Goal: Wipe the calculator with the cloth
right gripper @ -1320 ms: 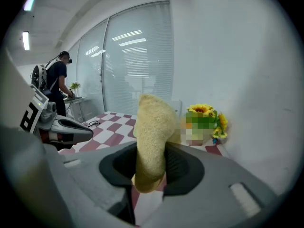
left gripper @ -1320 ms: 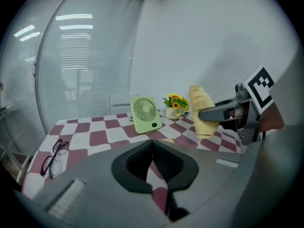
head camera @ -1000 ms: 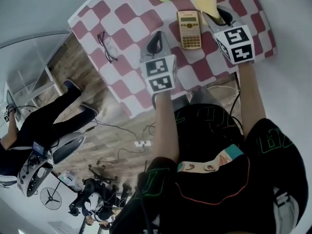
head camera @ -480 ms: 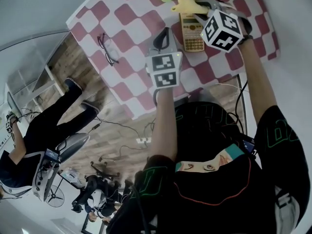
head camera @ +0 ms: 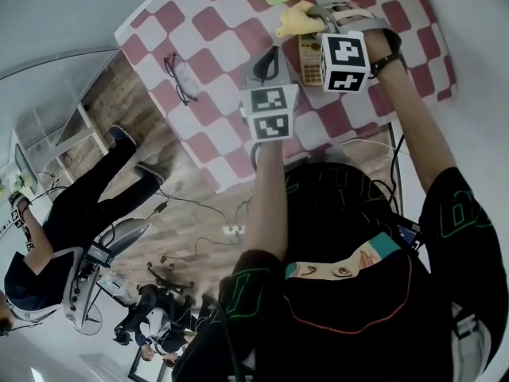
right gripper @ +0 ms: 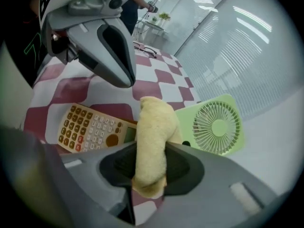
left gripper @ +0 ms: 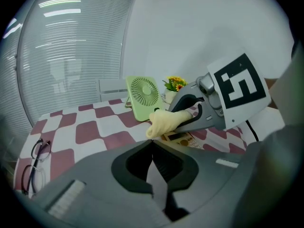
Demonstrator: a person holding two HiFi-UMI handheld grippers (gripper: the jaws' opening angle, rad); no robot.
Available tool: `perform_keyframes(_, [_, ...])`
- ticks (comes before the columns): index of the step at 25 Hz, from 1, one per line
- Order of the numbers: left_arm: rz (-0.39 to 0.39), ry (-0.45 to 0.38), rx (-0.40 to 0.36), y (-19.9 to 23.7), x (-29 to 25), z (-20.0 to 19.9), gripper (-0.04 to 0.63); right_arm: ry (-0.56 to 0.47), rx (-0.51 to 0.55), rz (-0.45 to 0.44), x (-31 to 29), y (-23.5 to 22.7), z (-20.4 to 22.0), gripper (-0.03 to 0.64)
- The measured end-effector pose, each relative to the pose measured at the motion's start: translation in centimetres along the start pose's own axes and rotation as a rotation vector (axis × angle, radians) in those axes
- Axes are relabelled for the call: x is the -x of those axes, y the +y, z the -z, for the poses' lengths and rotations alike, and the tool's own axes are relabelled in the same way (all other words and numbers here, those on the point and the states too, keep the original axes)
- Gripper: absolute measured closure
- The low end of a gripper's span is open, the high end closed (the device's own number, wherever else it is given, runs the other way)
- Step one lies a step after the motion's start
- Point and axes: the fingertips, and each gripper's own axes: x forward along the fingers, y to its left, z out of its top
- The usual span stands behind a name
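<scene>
Yellow cloth [right gripper: 151, 141] sits bunched between the jaws of the right gripper [right gripper: 151, 152], which are clamped on its middle; a rounded end sticks out past the tips and hides the screen end of the calculator [right gripper: 92, 127]; the keypad end shows plainly, lying flat on the red-and-white chequered tabletop [head camera: 207, 30]. From the head view only a narrow strip of the calculator [head camera: 308, 54] shows, the rest covered by the right gripper's marker cube; whether the cloth [head camera: 296, 18] touches the calculator cannot be told. In the left gripper view the calculator [left gripper: 178, 137] is mostly hidden under the right gripper [left gripper: 183, 118] and the cloth [left gripper: 166, 121]. The left gripper [left gripper: 152, 144] has its jaws together with nothing between them; it stands just beside the calculator, to its left. A green fan [right gripper: 216, 125] stands beyond the cloth, cut off at the top edge of the head view; glasses [head camera: 181, 74] lie well apart to the left.
</scene>
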Motion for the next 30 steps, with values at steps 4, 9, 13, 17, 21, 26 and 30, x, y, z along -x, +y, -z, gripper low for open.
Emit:
perform_keyframes(4, [-0.006,0.012,0.002,0.0,0.5,0.8,0.584,0.06,0.129,0.061,-0.2,0.3,-0.3,0.492])
perform_keyframes(9, [-0.028,0.003,0.013,0.4,1.1,0.9,0.584,0.078,0.178,0.074,0.1,0.8,-0.3,0.492])
perform_keyframes(13, [-0.044,-0.007,0.028,0.5,1.5,0.8,0.584,0.06,0.18,0.057,0.4,1.5,-0.5,0.485])
perform_keyframes(17, [-0.049,-0.013,0.038,0.2,1.7,1.0,0.584,0.049,0.199,0.048,0.7,2.3,-1.0,0.485])
perform_keyframes(21, [-0.057,-0.015,0.042,-0.5,2.2,1.5,0.584,0.042,0.211,0.05,1.2,3.6,-1.2,0.495])
perform_keyframes(26, [-0.07,-0.025,0.048,-1.2,3.1,1.8,0.584,0.047,0.209,0.05,2.1,4.9,-1.2,0.5])
perform_keyframes(30, [-0.082,-0.031,0.059,-0.7,3.1,1.5,0.584,0.048,0.224,0.056,2.1,4.8,-1.5,0.499])
